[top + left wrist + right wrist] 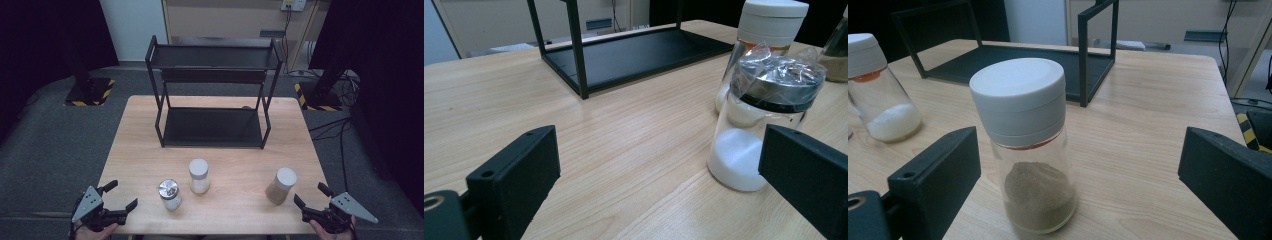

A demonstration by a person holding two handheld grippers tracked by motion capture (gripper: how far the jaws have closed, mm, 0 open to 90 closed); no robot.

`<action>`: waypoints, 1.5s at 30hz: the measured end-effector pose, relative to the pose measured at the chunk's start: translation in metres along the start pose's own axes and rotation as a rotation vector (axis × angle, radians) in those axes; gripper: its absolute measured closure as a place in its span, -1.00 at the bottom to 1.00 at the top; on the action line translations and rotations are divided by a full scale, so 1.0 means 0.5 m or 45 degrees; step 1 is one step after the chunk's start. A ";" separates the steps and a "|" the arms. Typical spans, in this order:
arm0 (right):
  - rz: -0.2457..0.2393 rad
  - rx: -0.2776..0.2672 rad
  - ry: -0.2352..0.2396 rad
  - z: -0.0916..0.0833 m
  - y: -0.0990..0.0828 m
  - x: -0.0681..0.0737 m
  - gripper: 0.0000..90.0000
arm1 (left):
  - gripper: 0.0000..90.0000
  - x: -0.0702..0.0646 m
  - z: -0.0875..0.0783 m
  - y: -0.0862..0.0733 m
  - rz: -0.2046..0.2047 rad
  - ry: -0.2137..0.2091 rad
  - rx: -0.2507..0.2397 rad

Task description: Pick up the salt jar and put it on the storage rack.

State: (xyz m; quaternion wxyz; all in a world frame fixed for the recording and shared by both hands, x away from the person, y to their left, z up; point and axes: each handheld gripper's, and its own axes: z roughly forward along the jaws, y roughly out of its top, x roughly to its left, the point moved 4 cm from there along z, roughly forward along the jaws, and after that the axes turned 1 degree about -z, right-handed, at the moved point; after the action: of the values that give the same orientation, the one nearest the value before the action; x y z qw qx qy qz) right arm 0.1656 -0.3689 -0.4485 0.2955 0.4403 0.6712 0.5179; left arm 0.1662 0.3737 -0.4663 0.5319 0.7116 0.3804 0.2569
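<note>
- Spice jars are the work in hand: three stand upright on the tabletop (150, 150), all on the near side of the black two-tier rack (212, 95), well apart from it.
- Brown-spice jar (280, 186), white-capped, stands nearest the right tongs (310, 202); in the right gripper view it sits between the two black jaws (1024, 145), touching neither.
- Foil-topped jar (170, 194) with white powder stands nearest the left tongs (121, 195); in the left gripper view it sits off to the right (764, 120), just beside the right-hand jaw, not between the two.
- White-capped jar (199, 175) holding white powder stands between the other two and a little closer to the rack.
- Left tongs: jaws spread wide, holding nothing, low at the near edge of the tabletop.
- Right tongs: jaws likewise wide apart and empty, already lined up on the brown-spice jar.
- Why so, as I judge it: the jars are spaced apart so that each can be clasped from the side without knocking a neighbour, and the rack's open front faces them, ready to take them on its lower shelf (212, 127).
- Long axis of every jar runs straight up, cap at the top, base flat on the wood; none leans. Being round, they have no facing side, so a level side grip across the glass below the cap should suit.
</note>
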 end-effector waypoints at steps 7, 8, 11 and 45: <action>-0.004 0.002 -0.007 0.000 0.001 0.002 -0.92 | -0.96 0.000 -0.001 0.002 -0.002 -0.003 -0.012; -0.002 0.001 -0.007 0.000 0.001 0.002 -0.92 | -0.95 0.000 -0.001 0.002 -0.002 -0.003 -0.012; -0.003 0.002 -0.009 0.000 0.001 0.002 -0.92 | -0.95 -0.002 0.001 0.009 -0.003 -0.005 -0.011; 0.002 0.000 -0.020 0.000 0.000 0.002 -0.90 | -0.87 -0.063 0.107 0.141 0.068 -0.283 0.151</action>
State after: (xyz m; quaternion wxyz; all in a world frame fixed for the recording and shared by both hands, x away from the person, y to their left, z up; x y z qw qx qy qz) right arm 0.1649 -0.3680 -0.4483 0.3005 0.4450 0.6686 0.5145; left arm 0.2082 0.3077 -0.4142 0.5208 0.7757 0.3145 0.1678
